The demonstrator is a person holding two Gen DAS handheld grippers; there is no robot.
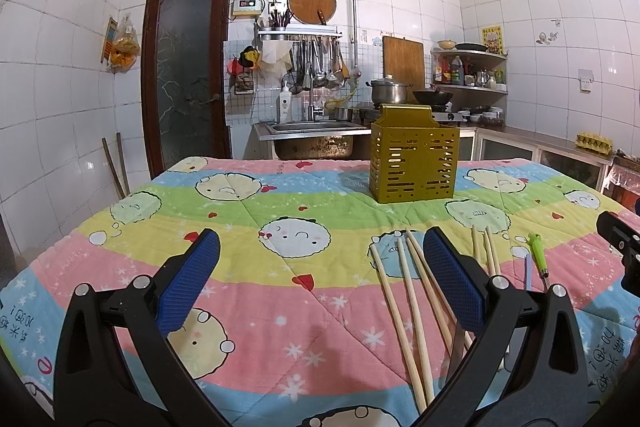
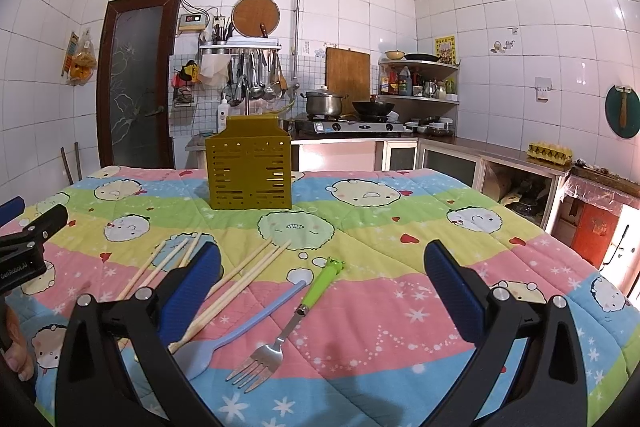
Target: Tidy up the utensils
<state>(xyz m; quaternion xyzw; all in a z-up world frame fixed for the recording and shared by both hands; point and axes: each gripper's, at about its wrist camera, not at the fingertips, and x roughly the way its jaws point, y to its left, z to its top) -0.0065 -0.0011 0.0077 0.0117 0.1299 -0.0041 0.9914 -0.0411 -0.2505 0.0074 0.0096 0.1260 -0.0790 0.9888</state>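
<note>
A yellow slotted utensil holder (image 1: 414,157) stands upright on the quilted table, also in the right wrist view (image 2: 249,169). Several wooden chopsticks (image 1: 404,303) lie in front of it, also in the right wrist view (image 2: 240,279). A blue spoon (image 2: 236,329) and a green-handled fork (image 2: 296,315) lie beside them. My left gripper (image 1: 320,267) is open and empty, its right finger over the chopsticks. My right gripper (image 2: 322,279) is open and empty above the fork and spoon.
The colourful quilt (image 1: 280,267) covers the table. Behind it are a steel sink (image 1: 316,131), a stove with pots (image 2: 348,123) and a counter with an egg carton (image 2: 548,151). The right gripper's body (image 1: 620,247) shows at the left view's right edge.
</note>
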